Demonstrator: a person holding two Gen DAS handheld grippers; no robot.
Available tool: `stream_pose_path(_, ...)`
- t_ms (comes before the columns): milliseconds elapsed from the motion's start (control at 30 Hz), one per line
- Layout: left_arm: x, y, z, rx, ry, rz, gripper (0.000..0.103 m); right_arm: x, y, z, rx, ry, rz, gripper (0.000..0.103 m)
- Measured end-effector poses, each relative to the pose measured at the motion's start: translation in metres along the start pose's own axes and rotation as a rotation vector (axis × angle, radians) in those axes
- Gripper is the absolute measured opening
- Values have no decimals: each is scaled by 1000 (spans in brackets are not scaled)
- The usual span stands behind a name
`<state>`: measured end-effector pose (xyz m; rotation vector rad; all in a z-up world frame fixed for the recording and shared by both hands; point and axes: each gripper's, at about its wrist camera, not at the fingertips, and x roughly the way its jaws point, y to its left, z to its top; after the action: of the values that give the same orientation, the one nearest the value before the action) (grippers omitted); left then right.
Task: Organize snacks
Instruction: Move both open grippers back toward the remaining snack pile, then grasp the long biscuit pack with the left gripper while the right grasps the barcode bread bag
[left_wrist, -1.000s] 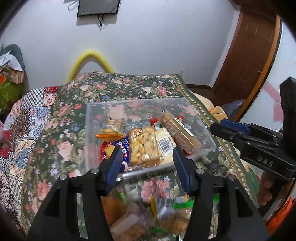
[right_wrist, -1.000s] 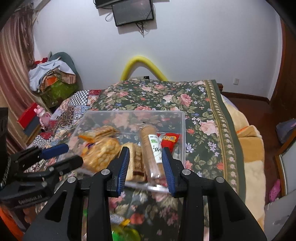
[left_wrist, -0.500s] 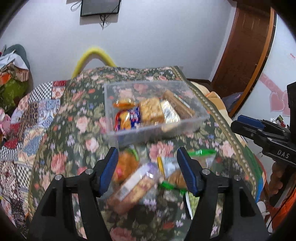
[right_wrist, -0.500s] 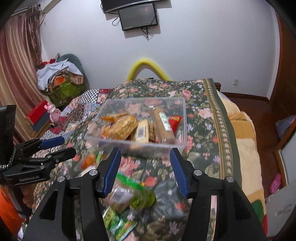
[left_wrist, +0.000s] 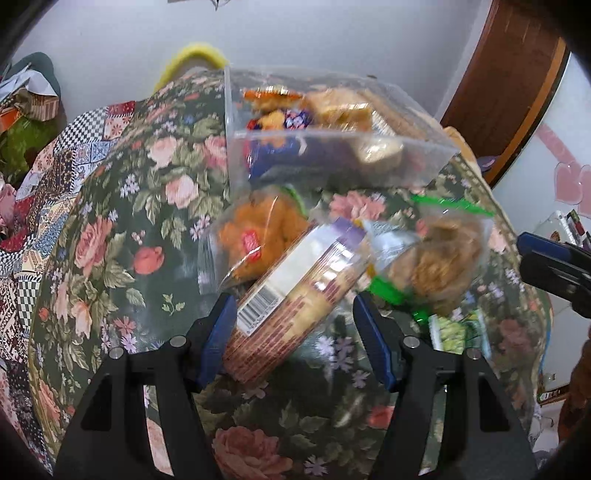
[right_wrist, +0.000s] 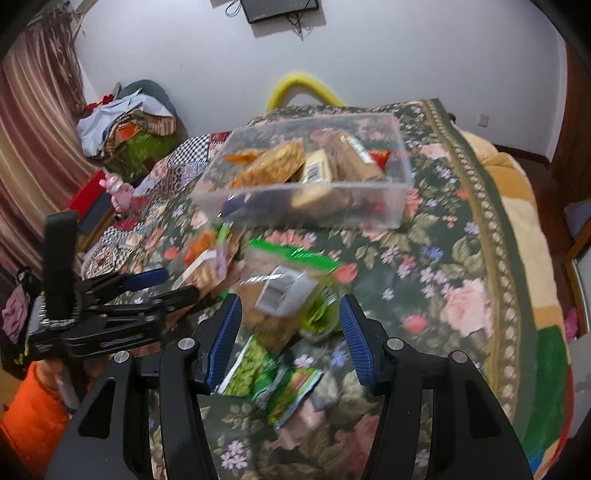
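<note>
Both grippers are reaching for loose snacks on the bed, just in front of the clear bin (right_wrist: 400, 192). The left gripper (left_wrist: 293, 314) has open jaws straddling a biscuit roll (left_wrist: 295, 291), not yet pinching it. The right gripper (right_wrist: 290, 315), jaws also open, frames a green-topped bag (right_wrist: 284, 291). Judged next: close, lift, carry into the bin.
</note>
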<state>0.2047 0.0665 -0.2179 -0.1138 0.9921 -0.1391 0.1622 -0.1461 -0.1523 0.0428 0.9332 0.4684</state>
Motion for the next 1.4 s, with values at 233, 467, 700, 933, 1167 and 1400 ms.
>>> stream_pose_path(233,11,7,0,7,-5,-21,66,24,12,-2,8,53,27,52)
stream_pose_path(467,8,2,-8,34,-12,-68,66,47,9,3,65,87,22,52)
stream_pose_path(700,6,4,-11,27,-10,-117,65,66,7,12,75,108,24,55)
stream_pose_path(933,29,7,-9,9,14,-107,58,74,13,10,47,101,19,49)
stream_pose_path(1167,18,-4,-14,34,-11,-107,47,64,11,12,29,83,17,39)
stream_pose_path(1400,-13,-9,-12,37,-69,-106,44,47,13,18,30,39,18,36)
